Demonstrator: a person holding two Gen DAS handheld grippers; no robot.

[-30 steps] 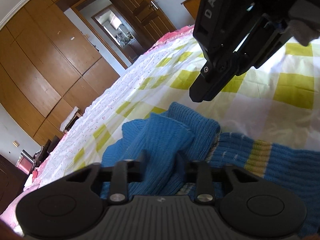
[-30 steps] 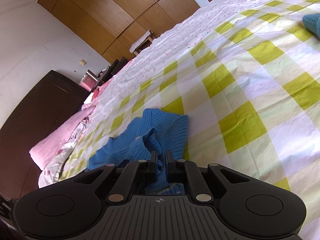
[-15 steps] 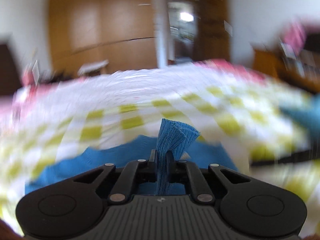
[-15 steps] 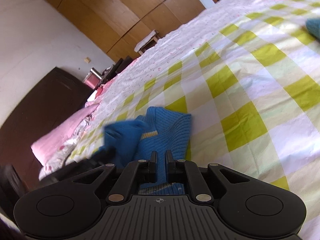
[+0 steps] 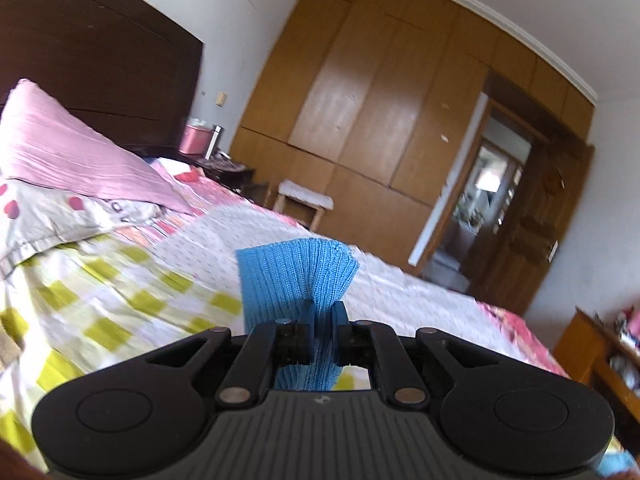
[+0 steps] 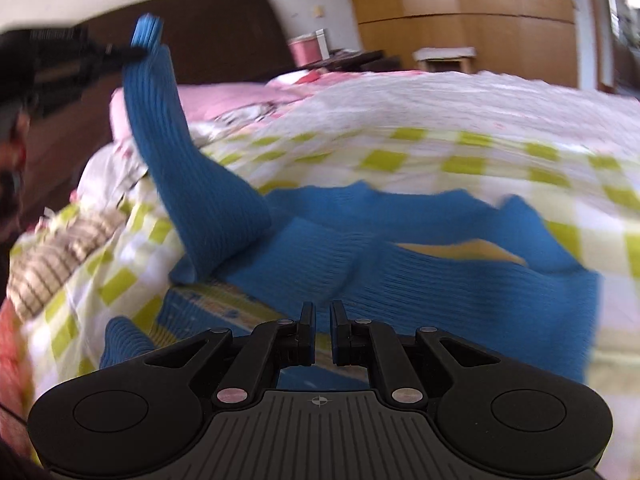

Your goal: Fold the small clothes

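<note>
A small blue knit sweater (image 6: 420, 264) lies spread on the yellow-checked bedsheet (image 6: 460, 160). My left gripper (image 5: 323, 312) is shut on the cuff of a blue sleeve (image 5: 296, 276) and holds it up in the air. In the right wrist view that gripper (image 6: 140, 46) shows at the upper left with the sleeve (image 6: 180, 168) stretched up from the sweater. My right gripper (image 6: 322, 320) hovers low over the near part of the sweater, jaws nearly closed with a narrow gap and nothing seen between them.
A pink pillow (image 5: 68, 152) and a dark headboard (image 5: 100, 60) lie at the bed's head. A nightstand with a pink box (image 5: 194, 140), a small stool (image 5: 306, 200) and wooden wardrobes (image 5: 380, 100) stand beyond the bed. A striped cloth (image 6: 52, 256) lies at the left.
My left gripper closed on the sleeve and lifted it up and away toward the headboard. The sweater has spread out flatter. My right gripper, earlier at the bunched sweater, now hovers over it.
</note>
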